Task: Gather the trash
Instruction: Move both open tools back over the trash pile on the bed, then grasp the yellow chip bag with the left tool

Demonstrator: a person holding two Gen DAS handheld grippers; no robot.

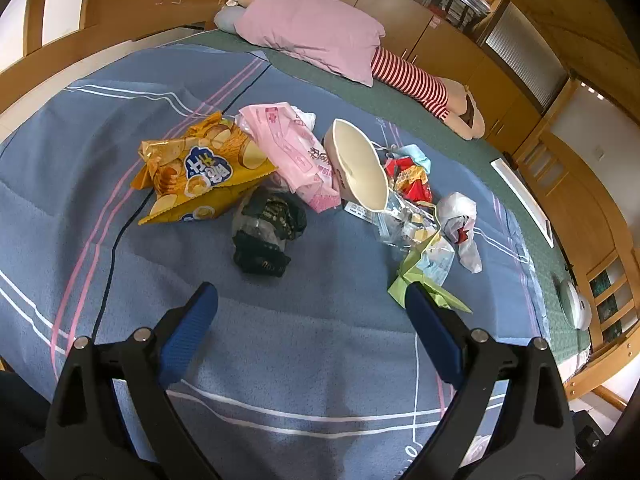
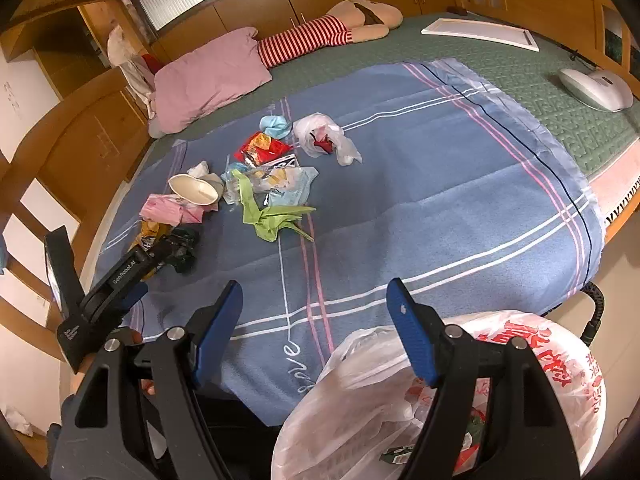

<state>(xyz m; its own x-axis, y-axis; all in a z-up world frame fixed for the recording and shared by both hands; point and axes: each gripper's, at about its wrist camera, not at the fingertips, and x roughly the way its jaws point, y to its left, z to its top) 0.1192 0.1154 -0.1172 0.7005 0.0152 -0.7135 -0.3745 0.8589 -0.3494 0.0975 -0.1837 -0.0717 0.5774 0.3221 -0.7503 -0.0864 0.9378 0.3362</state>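
Trash (image 1: 280, 184) mostly still scattered on the bed's blue blanket (image 1: 320, 340), some already in the bag (image 2: 400, 400) at my right; left tool (image 1: 312, 300) and right tool (image 2: 316, 300) both spread, empty.

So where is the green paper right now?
The green paper lies on the blue blanket, at the near edge of the trash pile in the right wrist view, just below the clear wrapper.

We see a pink pillow (image 1: 312, 28) near the headboard, a striped plush doll (image 2: 320, 36) touching it, and a white tray (image 2: 480, 32) on the green mattress (image 2: 520, 72).
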